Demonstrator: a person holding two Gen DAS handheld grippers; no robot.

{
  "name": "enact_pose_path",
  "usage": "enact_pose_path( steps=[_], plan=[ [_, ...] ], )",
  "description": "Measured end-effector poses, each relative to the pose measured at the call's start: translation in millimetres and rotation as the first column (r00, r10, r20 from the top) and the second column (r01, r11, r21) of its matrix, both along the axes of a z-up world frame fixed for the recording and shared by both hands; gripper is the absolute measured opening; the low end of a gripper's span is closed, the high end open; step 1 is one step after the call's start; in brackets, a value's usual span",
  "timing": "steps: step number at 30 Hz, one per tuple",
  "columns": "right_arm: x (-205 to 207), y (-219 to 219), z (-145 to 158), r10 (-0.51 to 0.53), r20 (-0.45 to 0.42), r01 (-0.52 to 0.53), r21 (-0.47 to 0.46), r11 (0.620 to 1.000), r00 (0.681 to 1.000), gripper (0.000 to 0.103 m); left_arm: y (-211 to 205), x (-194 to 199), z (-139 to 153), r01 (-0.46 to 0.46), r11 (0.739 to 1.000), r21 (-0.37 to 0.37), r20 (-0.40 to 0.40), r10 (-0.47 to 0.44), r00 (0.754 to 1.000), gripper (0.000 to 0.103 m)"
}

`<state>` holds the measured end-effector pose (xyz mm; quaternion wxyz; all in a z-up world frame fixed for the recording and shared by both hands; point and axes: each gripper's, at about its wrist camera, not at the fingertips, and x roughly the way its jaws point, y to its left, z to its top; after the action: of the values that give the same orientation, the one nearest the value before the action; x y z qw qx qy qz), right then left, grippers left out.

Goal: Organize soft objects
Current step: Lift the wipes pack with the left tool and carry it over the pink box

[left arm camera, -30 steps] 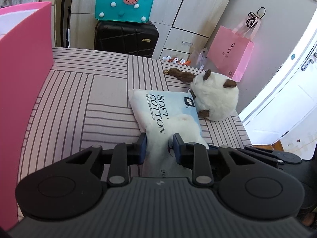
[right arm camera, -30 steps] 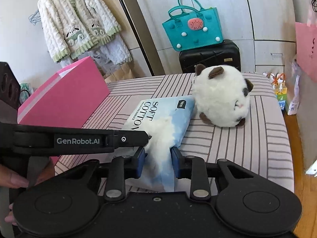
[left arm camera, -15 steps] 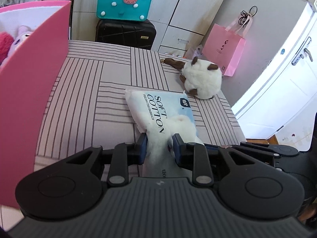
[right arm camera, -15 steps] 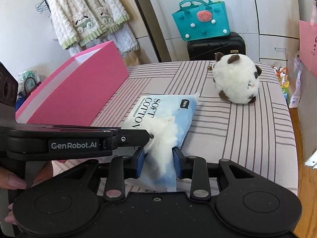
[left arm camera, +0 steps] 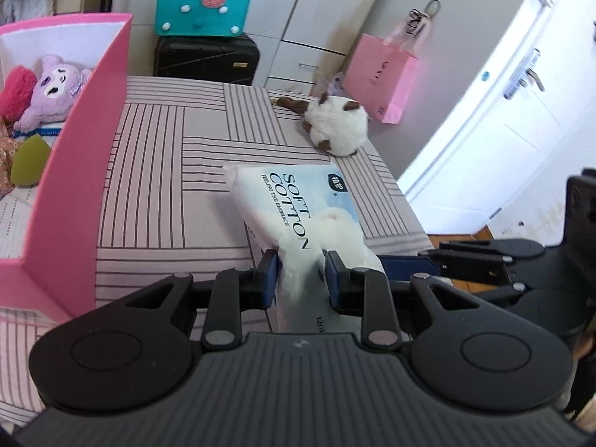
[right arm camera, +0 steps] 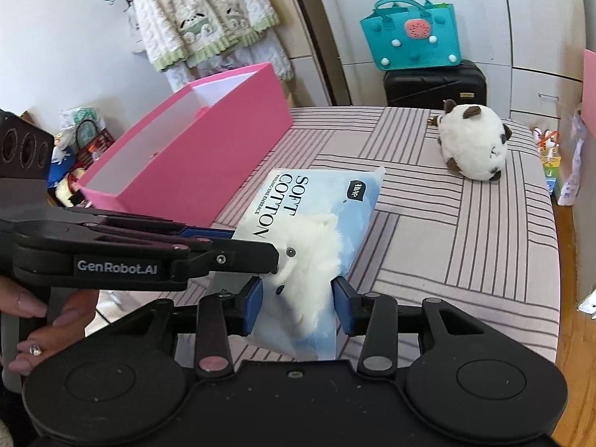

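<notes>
A white and blue "Soft Cotton" pack (left arm camera: 298,208) hangs in the air above the striped table (left arm camera: 164,171), gripped at its near end by both grippers. My left gripper (left arm camera: 301,279) is shut on its near left part. My right gripper (right arm camera: 298,301) is shut on the same pack (right arm camera: 313,216), with the left gripper's fingers (right arm camera: 238,253) beside it. A round white and brown plush (left arm camera: 337,126) lies at the table's far right; it also shows in the right wrist view (right arm camera: 473,145). The open pink box (left arm camera: 74,171) stands at the left.
The pink box (right arm camera: 193,156) holds a purple plush (left arm camera: 52,89), a red plush (left arm camera: 15,89) and a green sponge (left arm camera: 29,160). Beyond the table are a black suitcase (left arm camera: 205,57) with a teal bag (left arm camera: 205,3) on it and a pink paper bag (left arm camera: 380,74). The table's edge (right arm camera: 551,260) is at the right.
Both grippers have risen and drawn back with the cotton pack, lifting it off the table. The inside of the pink box has come into view on the left.
</notes>
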<state>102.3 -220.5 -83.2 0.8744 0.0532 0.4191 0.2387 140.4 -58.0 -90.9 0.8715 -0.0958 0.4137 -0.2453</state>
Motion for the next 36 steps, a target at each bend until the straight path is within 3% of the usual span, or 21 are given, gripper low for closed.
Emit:
enact_pose_path(
  steps=[15,24,36],
  plan=[
    [-36.5,13.4,26.5,0.080,0.014,-0.080,-0.009,0.997,0.997,0.050,16.6,-48.4,28.1,0.106,0.993,0.045,0.039,-0.108,0.993,0.026],
    [-54.4,25.5,44.1,0.122,0.040,-0.122,-0.001,0.993,0.992,0.050,37.1,-68.0,43.6,0.126,0.992,0.012,0.062,-0.127,0.990,0.026],
    [-60.0,64.7,73.7,0.227,0.079,-0.226,-0.022,0.974,0.971,0.036,80.8,-90.9,72.6,0.124,0.992,0.005,0.106,-0.124,0.987,0.026]
  ],
)
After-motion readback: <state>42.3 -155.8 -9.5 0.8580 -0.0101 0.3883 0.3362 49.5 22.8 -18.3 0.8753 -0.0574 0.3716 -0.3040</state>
